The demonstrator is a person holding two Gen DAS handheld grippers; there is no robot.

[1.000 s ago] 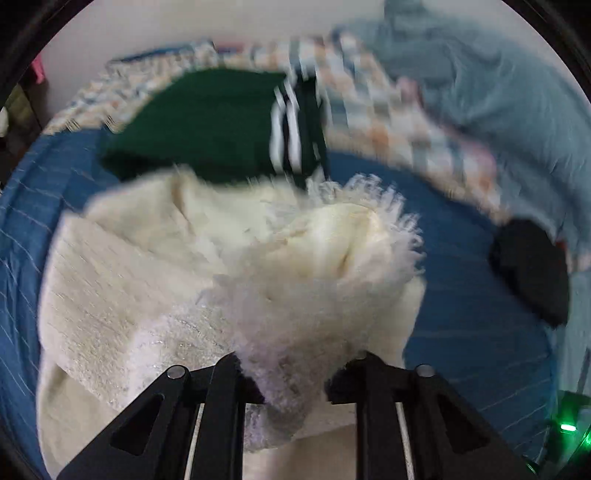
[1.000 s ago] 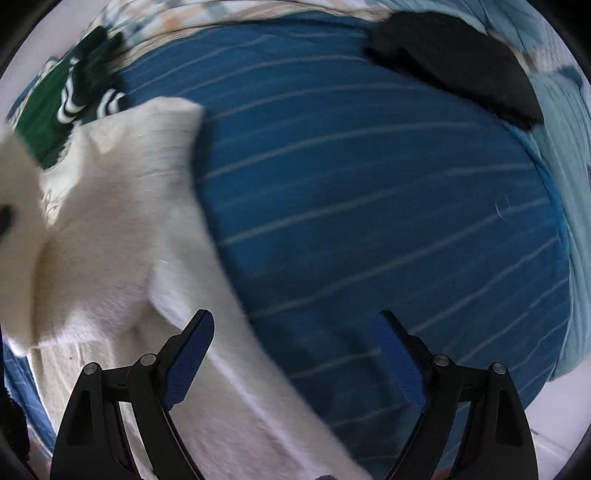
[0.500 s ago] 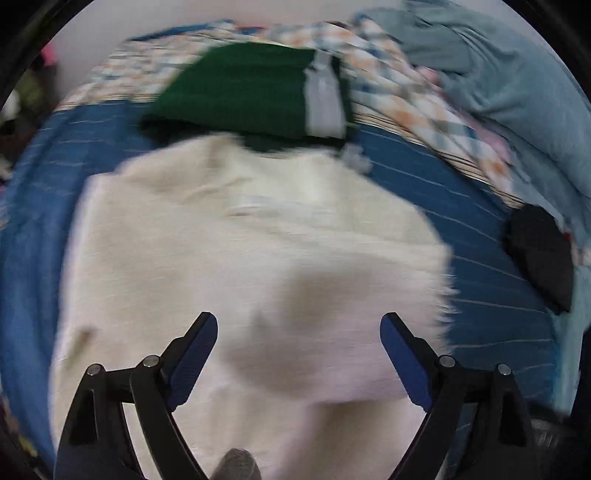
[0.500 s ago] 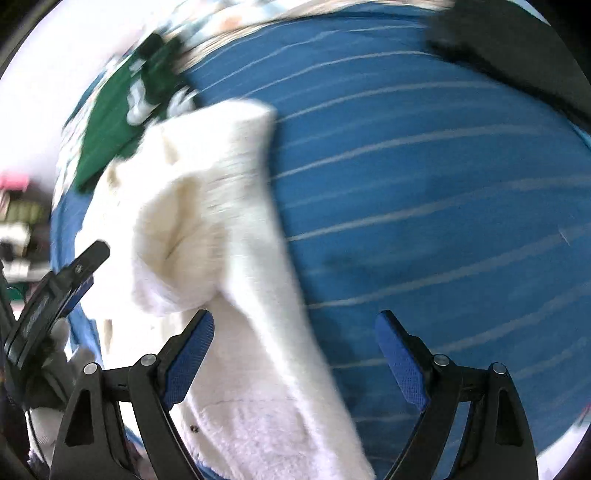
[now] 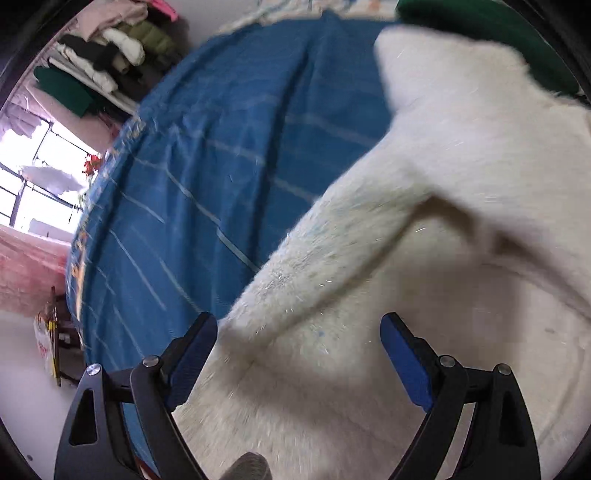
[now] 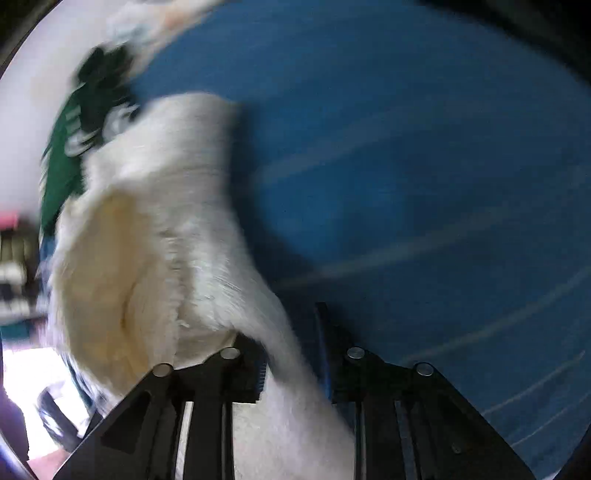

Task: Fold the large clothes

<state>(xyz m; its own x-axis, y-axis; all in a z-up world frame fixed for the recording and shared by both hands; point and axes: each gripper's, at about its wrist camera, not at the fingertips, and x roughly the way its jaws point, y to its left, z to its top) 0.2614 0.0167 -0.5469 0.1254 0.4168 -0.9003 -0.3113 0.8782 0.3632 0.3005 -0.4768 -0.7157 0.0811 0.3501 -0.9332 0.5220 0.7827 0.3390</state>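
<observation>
In the left wrist view, the left gripper (image 5: pixel 298 341) stands with its two fingers wide apart and nothing is between the blue pads (image 5: pixel 404 363). The fluffy white garment (image 5: pixel 424 258) lies directly under and ahead of the fingers, and it fills the space to the right of them. One long part of it, maybe a sleeve, runs from near the left finger up toward the right. To the left and ahead of the gripper there is the blue striped bedsheet (image 5: pixel 229 155). Far ahead on the right, a green garment (image 5: pixel 491 33) touches the far edge of the white one. Far to the left, a pile of folded clothes (image 5: pixel 110 48) sits on a shelf near a bright window (image 5: pixel 33 173).

In the right wrist view, which is blurred, the right gripper (image 6: pixel 291 354) has its fingers drawn close together and they pinch a fold of the white garment (image 6: pixel 155 229). The cloth passes between the fingers and bunches up ahead and to the left. The bedsheet (image 6: pixel 406 166) fills the space ahead and to the right. The green garment (image 6: pixel 62 162) is far ahead on the left, beside the white one.
</observation>
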